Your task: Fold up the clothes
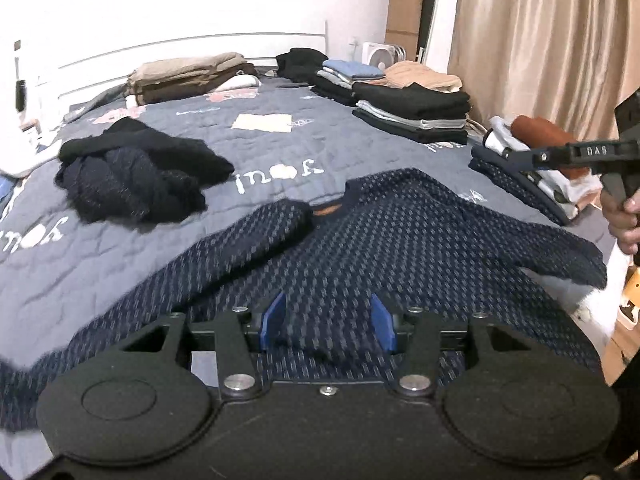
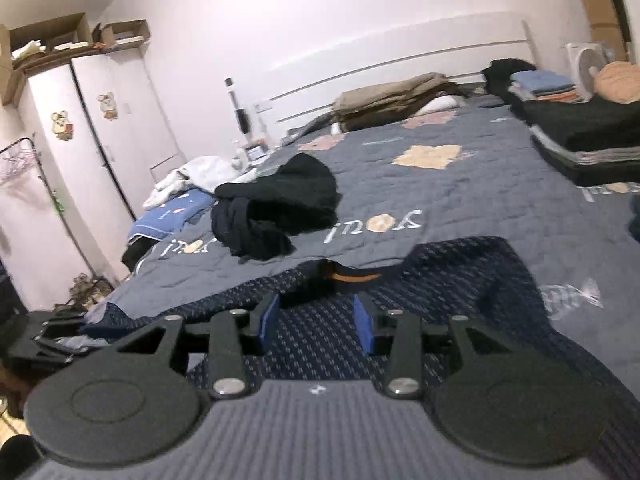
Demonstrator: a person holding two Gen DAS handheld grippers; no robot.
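Note:
A navy patterned sweater (image 1: 384,236) lies spread face up on the grey quilted bed (image 1: 132,256), its left sleeve folded across toward the collar. My left gripper (image 1: 330,316) is open just above the sweater's lower body, a raised fold of knit between its blue fingers. My right gripper (image 2: 318,316) is open over the sweater (image 2: 460,280), near the orange-lined collar (image 2: 356,276). In the left wrist view the right gripper's body shows at the right edge, held by a hand, its fingertips hidden.
A heap of dark unfolded clothes (image 1: 136,176) lies on the left of the bed. Folded stacks (image 1: 416,112) line the right edge and the headboard side (image 1: 192,76). A wardrobe (image 2: 100,128) stands at the far left; a curtain (image 1: 552,40) hangs at the right.

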